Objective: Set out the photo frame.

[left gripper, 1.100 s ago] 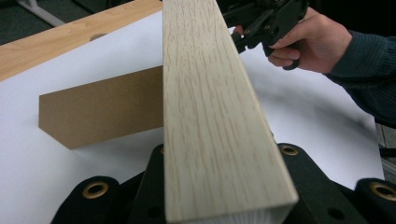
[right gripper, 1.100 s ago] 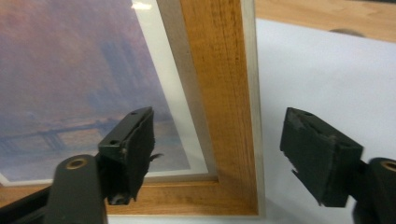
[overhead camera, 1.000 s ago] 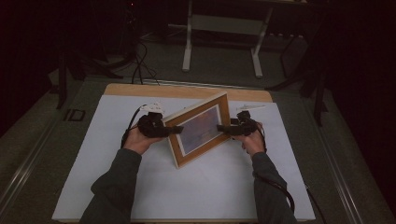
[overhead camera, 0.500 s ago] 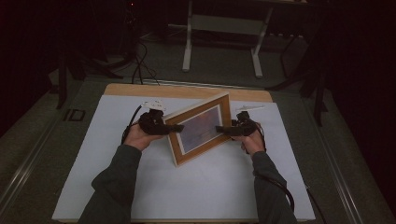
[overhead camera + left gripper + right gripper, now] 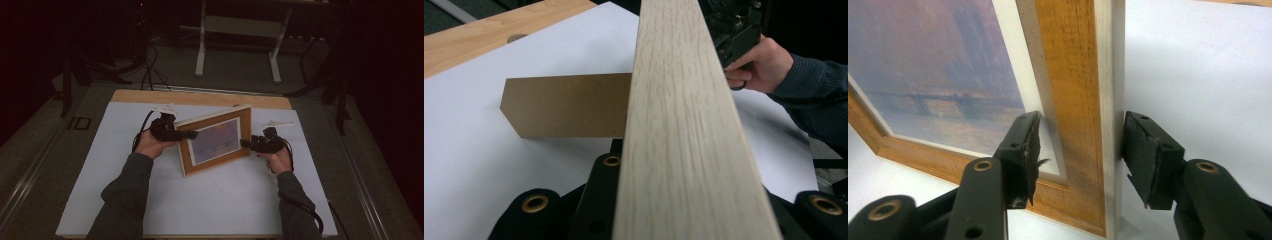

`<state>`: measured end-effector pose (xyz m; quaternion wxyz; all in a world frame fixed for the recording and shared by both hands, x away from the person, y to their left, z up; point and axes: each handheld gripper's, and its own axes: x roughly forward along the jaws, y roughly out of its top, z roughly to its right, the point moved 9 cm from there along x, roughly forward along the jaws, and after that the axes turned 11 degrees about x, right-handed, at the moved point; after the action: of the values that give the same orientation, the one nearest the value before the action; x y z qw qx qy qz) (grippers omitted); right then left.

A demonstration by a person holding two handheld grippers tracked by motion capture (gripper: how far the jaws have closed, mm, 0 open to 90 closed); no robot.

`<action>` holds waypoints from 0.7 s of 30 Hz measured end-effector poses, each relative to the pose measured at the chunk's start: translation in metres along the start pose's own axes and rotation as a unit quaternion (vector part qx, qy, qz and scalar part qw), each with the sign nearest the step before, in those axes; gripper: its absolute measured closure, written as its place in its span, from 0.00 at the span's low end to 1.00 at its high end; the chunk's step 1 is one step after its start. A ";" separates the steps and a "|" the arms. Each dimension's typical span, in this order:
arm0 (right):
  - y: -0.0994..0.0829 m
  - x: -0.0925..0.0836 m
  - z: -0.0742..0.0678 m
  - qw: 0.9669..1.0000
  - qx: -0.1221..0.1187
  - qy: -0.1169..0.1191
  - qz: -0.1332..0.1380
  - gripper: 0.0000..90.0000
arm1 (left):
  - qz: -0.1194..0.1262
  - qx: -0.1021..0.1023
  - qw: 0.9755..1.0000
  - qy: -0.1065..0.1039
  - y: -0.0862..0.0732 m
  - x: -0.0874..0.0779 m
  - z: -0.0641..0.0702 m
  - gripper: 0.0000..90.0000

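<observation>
Surface: your table [image 5: 150, 97] is pale wood, covered almost to the edges by a white sheet [image 5: 210, 200]; a strip of bare wood shows along the far side.
Room: dark around you, with a grey floor, a white-legged stand [image 5: 237, 42] beyond the table and cables on the floor at far left.
Small item: a thin white thing [image 5: 278, 122] lies on the sheet near the far right corner, too small to tell what it is.
Picture frame: the wooden picture frame [image 5: 216, 140] stands upright near the middle of the sheet, angled so its left end sits nearer to you and its right end farther off. It holds a hazy bluish print; in the left gripper view its brown back support [image 5: 566, 105] rests on the sheet behind it.
Left tongs: your left tongs [image 5: 189, 134] sit at the frame's left upright, and the pale edge of the frame [image 5: 684, 125] runs straight between them; they pinch it.
Right tongs: your right tongs [image 5: 1078, 150] straddle the frame's right upright and have just been closing. The outer pad touches the pale side; the inner pad rests at the glass beside the moulding. You have it pinched, lightly.
Hands: both forearms come in from the near side in dark sleeves, your left hand [image 5: 150, 145] and right hand [image 5: 280, 159] level with the frame's ends, tongs pointing inward at each other.
</observation>
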<state>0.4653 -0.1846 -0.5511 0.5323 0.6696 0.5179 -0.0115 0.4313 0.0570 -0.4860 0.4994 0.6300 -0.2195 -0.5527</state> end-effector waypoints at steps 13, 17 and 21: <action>-0.007 -0.007 0.001 1.000 0.007 0.021 0.000 0.64 | 0.093 -0.050 0.993 0.057 -0.006 -0.048 -0.004 0.59; -0.003 -0.004 0.003 0.999 0.020 0.031 -0.004 0.48 | 0.087 -0.038 0.993 0.068 -0.005 -0.051 -0.001 0.78; -0.004 0.003 -0.003 0.999 0.015 0.049 -0.014 0.49 | 0.091 -0.044 0.992 0.070 -0.005 -0.051 -0.003 0.79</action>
<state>0.4618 -0.1808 -0.5541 0.4961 0.6698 0.5525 0.0058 0.4173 0.1021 -0.4666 0.5892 0.6218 -0.2155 -0.4688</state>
